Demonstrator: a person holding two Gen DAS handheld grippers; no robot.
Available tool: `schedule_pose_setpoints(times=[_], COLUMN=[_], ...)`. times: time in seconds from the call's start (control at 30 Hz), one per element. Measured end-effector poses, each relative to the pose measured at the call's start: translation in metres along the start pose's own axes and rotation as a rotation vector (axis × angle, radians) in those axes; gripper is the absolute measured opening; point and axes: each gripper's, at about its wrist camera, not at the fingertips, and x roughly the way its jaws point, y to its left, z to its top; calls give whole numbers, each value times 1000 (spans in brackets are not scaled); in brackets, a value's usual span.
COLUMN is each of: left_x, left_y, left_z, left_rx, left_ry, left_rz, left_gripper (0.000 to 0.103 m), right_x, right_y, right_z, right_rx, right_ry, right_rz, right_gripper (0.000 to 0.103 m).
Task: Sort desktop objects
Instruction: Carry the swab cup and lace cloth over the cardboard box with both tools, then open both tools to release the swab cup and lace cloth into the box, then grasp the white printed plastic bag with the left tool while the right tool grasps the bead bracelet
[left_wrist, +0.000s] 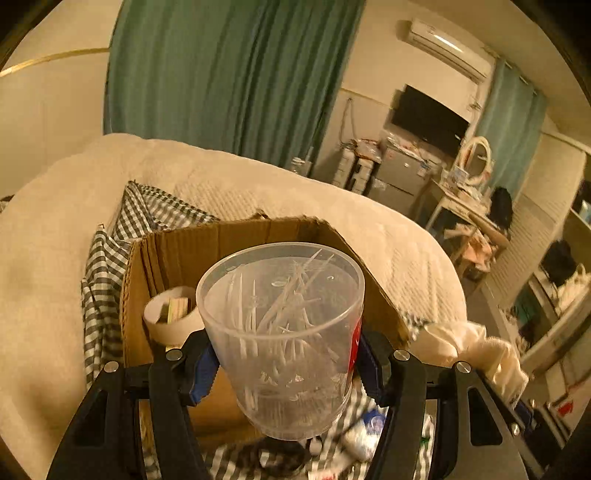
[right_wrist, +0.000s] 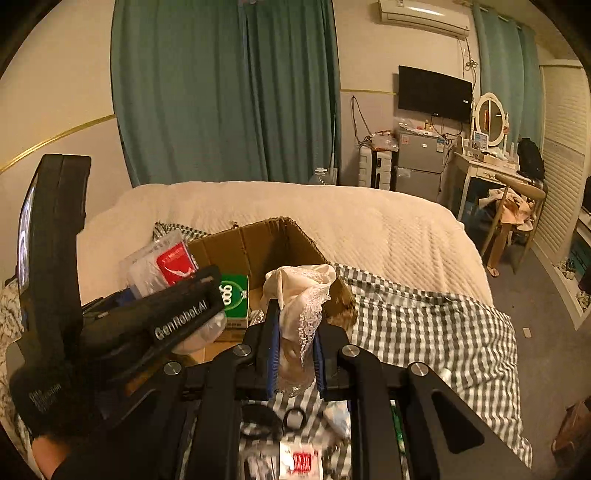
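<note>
Left gripper: the left gripper (left_wrist: 286, 363) is clamped on a clear plastic cup of thin white sticks (left_wrist: 282, 332), its blue-padded fingers (left_wrist: 201, 373) pressing the cup's two sides; the cup stands roughly upright and is held in the air.
Cup position: in the left wrist view it hangs in front of and above the open brown cardboard box (left_wrist: 184, 254), not yet inside it.
Right gripper: the right gripper (right_wrist: 295, 363) is closed on a crumpled cream lace-edged cloth (right_wrist: 301, 291), which bunches up out of the narrow gap between its fingers.
Cloth position: raised above the grey-and-white checked cloth (right_wrist: 424, 325), just at the near right corner of the box.
Box contents: a roll of white tape (left_wrist: 170, 314) sits at the left in the left wrist view; the right wrist view shows a green-and-white packet (right_wrist: 234, 295) there.
Surface: the box rests on the checked cloth over a cream quilted bed cover (right_wrist: 369, 221); small items lie blurred under both grippers and cannot be identified.
Step in hand: by the look of it, carrying both picked items to the box for dropping in.
Next move: each gripper likely needs to travel forward over the box opening, lower past the wall, then open; the cup should stay upright so the sticks do not spill, and the two grippers sit close, so going one at a time seems safer.
</note>
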Motion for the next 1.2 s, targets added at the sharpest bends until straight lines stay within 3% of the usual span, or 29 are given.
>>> schedule_pose_setpoints(times=[0.07,0.23,0.37,0.57,0.63,0.67,0.7,0.73,0.77,0.97,1.2], left_x=[8,25,26,55,60,61,63,66,68,77,51], left_y=[5,32,39,43,43,43,44,46,47,41,13], left_z=[2,12,14,5,2,1,0,0,0,-13,-23], left_rx=[-4,-52,-28,-38,-41,-46,-54,-60,-70,-93,-19], left_ry=[-11,51,9,82,90,93,98,104,113,181,168], left_rz=[2,-94,-34,-52,-50,-32,4,29,45,51,31], left_gripper=[65,65,65,65,68,77,86,99,101,101,101], right_x=[12,39,68,90,95,96,95,93,90,69,12], right_y=[2,1,0,2,-1,-3,-7,-12,-16,-57,-105], right_z=[3,10,12,5,5,5,4,4,2,-10,-45], right_rx=[-9,-23,-1,36,51,57,66,76,90,163,206], right_ry=[4,19,35,15,11,9,-6,-18,-29,-27,23], right_rz=[8,36,74,97,109,97,70,67,68,9,-109], right_gripper=[14,14,14,19,43,48,56,58,58,59,59])
